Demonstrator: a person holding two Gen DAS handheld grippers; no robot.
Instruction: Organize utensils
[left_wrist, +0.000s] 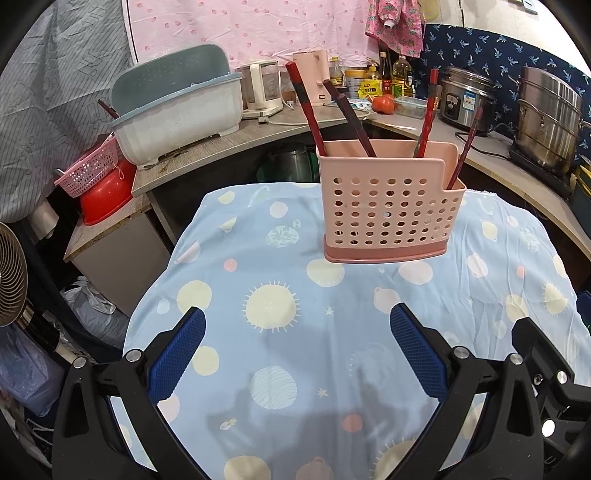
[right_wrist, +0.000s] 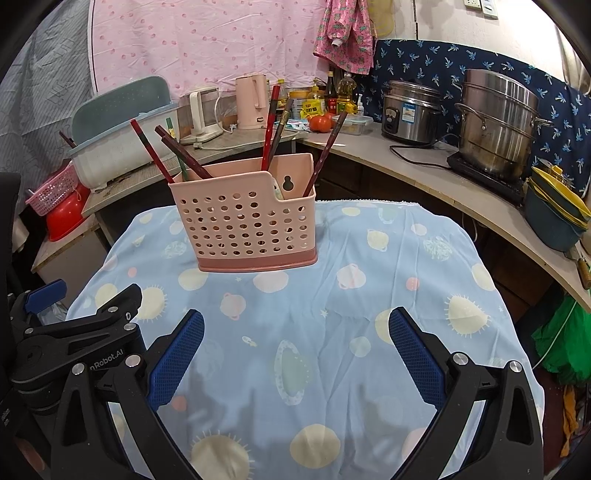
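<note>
Chopsticks upright in pink holder | we hover left gripper and right gripper low over bench | fingers wide, empty

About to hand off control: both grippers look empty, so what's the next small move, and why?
Probably ease both back and hold. The chopsticks already stand in the pink holder, the blue cloth around it shows no loose utensils, and the left gripper and right gripper are open.

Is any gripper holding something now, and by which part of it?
Nothing is held. The left gripper and the right gripper are both open over the cloth, apart from the pink holder with chopsticks.
</note>
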